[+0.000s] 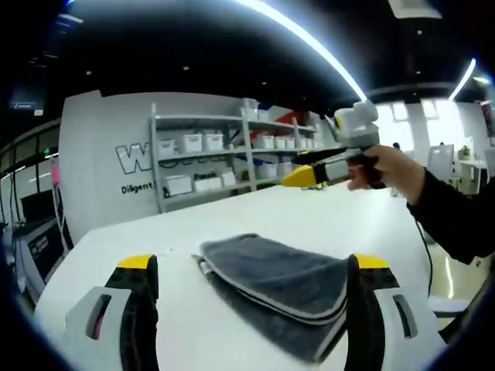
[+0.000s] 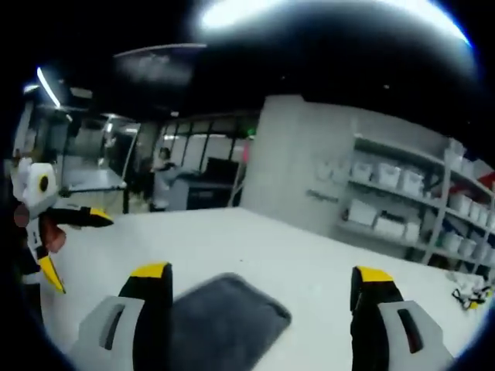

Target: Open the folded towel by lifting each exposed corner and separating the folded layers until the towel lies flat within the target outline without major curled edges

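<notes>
Left gripper view: The left tongs stand wide, with the two yellow-tipped jaws well apart and nothing between them. They hang above the white desk. The grey towel lies folded on the desk, between the two jaws as seen from this camera; its layered edges with a light trim face the camera, and its right part passes behind the right jaw. Beyond the towel, a hand in a dark sleeve holds the right tongs in the air above the desk. Their yellow tip points away from the hand, and whether those jaws are apart cannot be told from this angle. Behind the desk stands a shelf rack loaded with white bins.

Right gripper view: The right tongs stand wide, holding nothing, above the desk. The towel lies flat on the desk, partly behind the left jaw and well apart from the right jaw. Far from the towel, the left tongs enter the picture with yellow-tipped jaws spread apart. A person stands beyond the desk. A shelf rack with white bins stands along the wall.
</notes>
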`<state>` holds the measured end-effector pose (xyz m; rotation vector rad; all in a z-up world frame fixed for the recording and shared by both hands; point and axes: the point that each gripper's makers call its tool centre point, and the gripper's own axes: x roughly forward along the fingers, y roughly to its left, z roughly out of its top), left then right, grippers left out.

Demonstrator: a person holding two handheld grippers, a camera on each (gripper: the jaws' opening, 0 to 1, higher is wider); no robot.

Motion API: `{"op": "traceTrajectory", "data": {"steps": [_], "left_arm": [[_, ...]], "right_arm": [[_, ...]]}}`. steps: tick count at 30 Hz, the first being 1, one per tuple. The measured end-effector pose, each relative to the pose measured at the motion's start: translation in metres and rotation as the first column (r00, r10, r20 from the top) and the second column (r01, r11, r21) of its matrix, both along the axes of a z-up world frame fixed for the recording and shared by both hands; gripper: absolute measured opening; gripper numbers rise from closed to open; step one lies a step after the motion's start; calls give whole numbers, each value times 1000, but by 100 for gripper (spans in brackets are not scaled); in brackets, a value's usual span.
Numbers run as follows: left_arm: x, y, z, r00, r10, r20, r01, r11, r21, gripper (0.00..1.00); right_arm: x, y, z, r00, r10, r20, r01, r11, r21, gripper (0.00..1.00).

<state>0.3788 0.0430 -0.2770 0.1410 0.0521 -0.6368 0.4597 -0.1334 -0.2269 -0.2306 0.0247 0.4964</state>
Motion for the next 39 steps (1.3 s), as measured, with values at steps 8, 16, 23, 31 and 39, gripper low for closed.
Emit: {"op": "traceTrajectory", "data": {"steps": [8, 16, 23, 31, 39], "left_arm": [[0, 22, -12, 999, 23, -23, -23, 1000, 11, 100], [-8, 33, -19, 999, 38, -34, -37, 999, 8, 100], [-25, 40, -17, 999, 40, -23, -40, 999, 24, 100], [-27, 44, -21, 998, 55, -38, -53, 998, 31, 100], [-20, 49, -25, 997, 56, -54, -54, 998, 45, 100]], "right_arm": [[-50, -36, -36, 996, -90, -2, 89, 993, 83, 98], [-95, -59, -55, 995, -92, -41, 98, 980, 170, 99], [-123, -64, -43, 995, -103, 18, 99, 983, 156, 99], [-116, -65, -47, 993, -114, 16, 110, 984, 140, 99], [-122, -54, -52, 995, -95, -5, 95, 988, 124, 91]]}}
